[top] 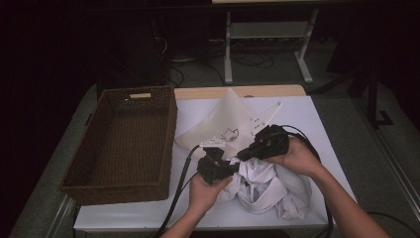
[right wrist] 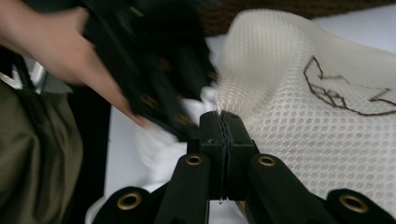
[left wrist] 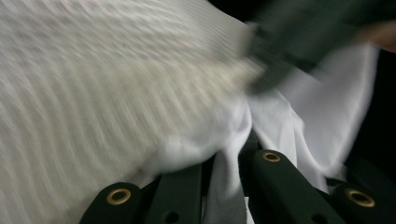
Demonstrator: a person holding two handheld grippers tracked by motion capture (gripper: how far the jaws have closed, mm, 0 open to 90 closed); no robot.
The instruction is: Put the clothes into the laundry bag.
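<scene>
A cream mesh bag (top: 225, 124) with a brown stitched drawing lies on the white table (top: 322, 129), its top pulled up to a peak. In front of it a white garment (top: 262, 191) sits bunched. My left gripper (top: 233, 168) is shut on a fold of the white garment (left wrist: 327, 107), and cloth runs down between its jaws (left wrist: 229, 154). My right gripper (top: 241, 155) is shut on the near edge of the mesh bag (right wrist: 317, 93), with its jaws pressed together (right wrist: 219, 119). The two grippers are close together at the bag's mouth. The left hand and its gripper (right wrist: 154, 70) show blurred.
A brown wicker basket (top: 166, 144) stands on the left of the table, beside the bag. Cables trail from both grippers toward the front edge. Beyond the table are desk legs (top: 229, 49) and floor cables in the dark.
</scene>
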